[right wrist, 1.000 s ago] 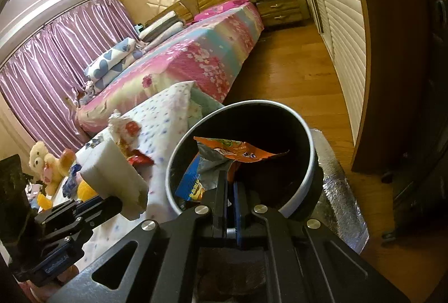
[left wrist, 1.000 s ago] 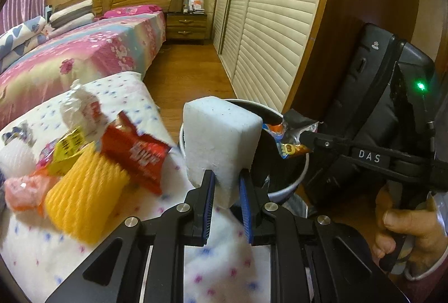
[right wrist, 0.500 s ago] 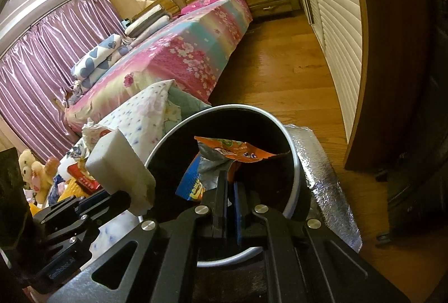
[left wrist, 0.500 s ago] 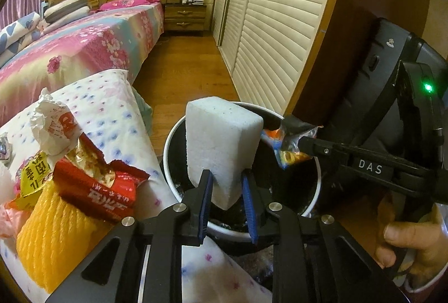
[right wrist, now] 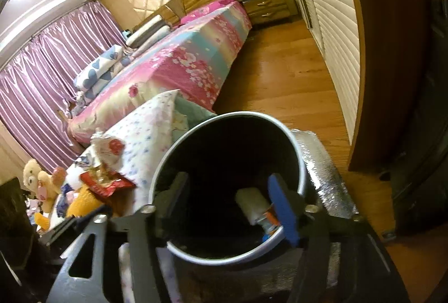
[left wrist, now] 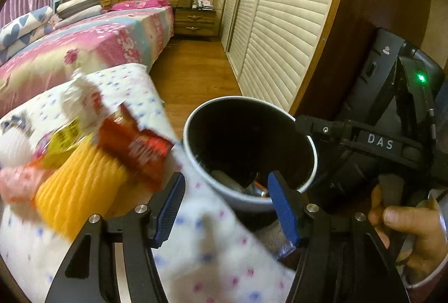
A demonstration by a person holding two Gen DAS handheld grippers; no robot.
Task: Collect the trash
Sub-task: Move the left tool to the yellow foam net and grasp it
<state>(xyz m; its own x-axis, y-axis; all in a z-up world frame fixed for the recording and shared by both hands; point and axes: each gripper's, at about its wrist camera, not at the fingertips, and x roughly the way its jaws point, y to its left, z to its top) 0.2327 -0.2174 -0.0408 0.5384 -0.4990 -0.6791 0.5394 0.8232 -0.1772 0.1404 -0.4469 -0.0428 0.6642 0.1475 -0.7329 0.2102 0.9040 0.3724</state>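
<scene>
My left gripper (left wrist: 226, 205) is spread wide with nothing between its blue pads (left wrist: 281, 205), hanging over the near edge of the bin (left wrist: 280, 205). My right gripper (right wrist: 228, 207) is also wide apart and holds nothing, poised directly above the bin's (right wrist: 165, 171) dark mouth.

The bin is a round pail with a pale rim and a black inside, standing on the wooden floor (left wrist: 193, 70) just beside the dotted white cloth (left wrist: 212, 261). At its bottom lies a white foam block (right wrist: 252, 203), and touching it on one side is a crumpled snack wrapper (right wrist: 270, 220) with orange and blue print. A silvery foil sheet (right wrist: 324, 171) sits under the bin on its far side.

More trash lies on the dotted cloth, well clear of both grippers: a red wrapper (left wrist: 137, 149), a yellow foam net (left wrist: 75, 191) pressed against it, a yellow packet (left wrist: 65, 137), a crumpled white paper (left wrist: 82, 98), a pink foam net (left wrist: 16, 182) and a white one (left wrist: 12, 146). This pile is blurred in the left view.

My right hand (left wrist: 403, 230) grips the handle of the right gripper beside the bin.
</scene>
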